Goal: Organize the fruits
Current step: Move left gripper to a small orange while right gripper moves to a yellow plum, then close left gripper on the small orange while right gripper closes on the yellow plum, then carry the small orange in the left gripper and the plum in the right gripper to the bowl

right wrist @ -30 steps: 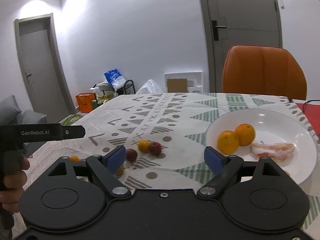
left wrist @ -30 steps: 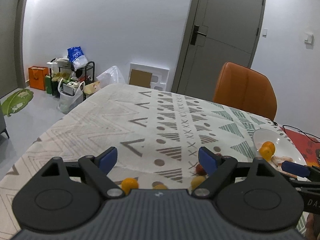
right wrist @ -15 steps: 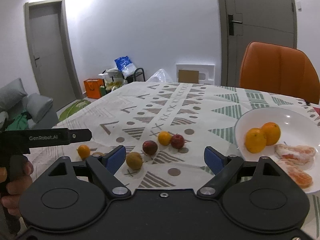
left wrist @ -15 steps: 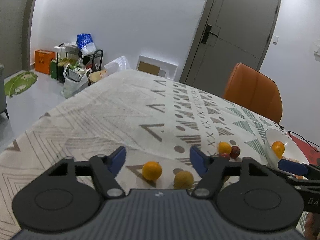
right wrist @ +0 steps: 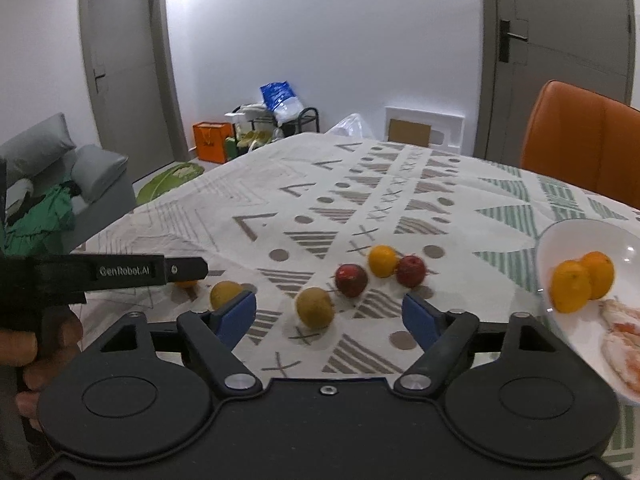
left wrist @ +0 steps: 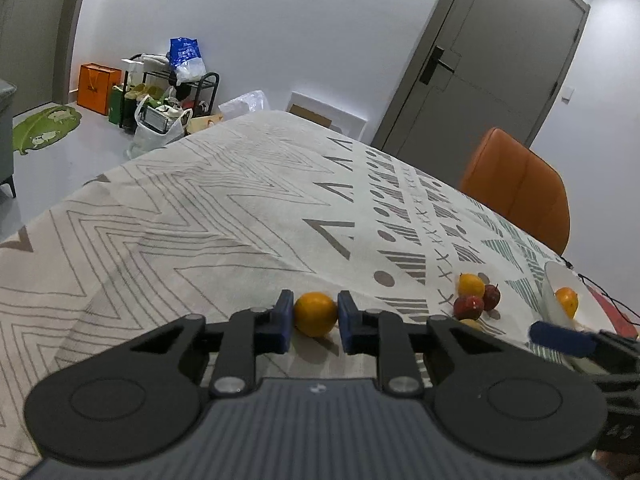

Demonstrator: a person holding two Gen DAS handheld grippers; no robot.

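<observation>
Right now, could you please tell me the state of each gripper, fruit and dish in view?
Left gripper: just closed on the orange.
Right gripper: open, closing slightly, nothing gripped.
Kiwi: loose on the table.
Plate: holds two oranges and peeled pieces.

Fruits (right wrist: 351, 279) clustered on the tablecloth (right wrist: 320, 200), plate (right wrist: 560, 240) to their right with two oranges (right wrist: 580, 284) in it, chair (right wrist: 580, 136) behind the table, bags (left wrist: 152, 120) far left on the floor.

Both wrist views sit low, tilted down across the surface (left wrist: 224, 208) toward the far wall. Left looks close over its claw (left wrist: 314, 322); both share the loose fruit (right wrist: 352, 280) and plate (right wrist: 560, 236).
</observation>
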